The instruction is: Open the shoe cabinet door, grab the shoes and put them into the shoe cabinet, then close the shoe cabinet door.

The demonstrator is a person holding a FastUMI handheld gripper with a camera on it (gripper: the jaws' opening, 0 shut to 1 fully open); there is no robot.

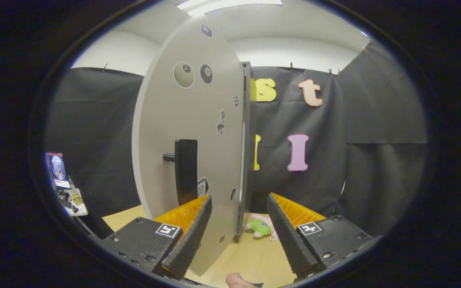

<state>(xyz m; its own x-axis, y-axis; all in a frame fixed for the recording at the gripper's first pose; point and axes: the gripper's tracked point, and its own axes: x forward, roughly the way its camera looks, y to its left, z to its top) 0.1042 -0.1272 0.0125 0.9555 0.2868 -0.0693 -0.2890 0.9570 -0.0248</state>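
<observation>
The white shoe cabinet door (186,120) stands upright very close ahead, with its black handle (185,170) just beyond the left finger. A dark vertical edge (248,152) runs along the panel's right side and comes down between the fingers. I cannot tell how far the door is swung. My gripper (239,198) is open, and the fingers straddle that edge without pressing on it. A small pink and green shoe (260,228) lies on the wooden table (254,260) past the edge, between the fingers.
Black cloth walls close the booth behind and to the right. A small device on a stand (60,176) sits to the far left, past the left finger. A person's fingertip (236,281) shows below the gripper.
</observation>
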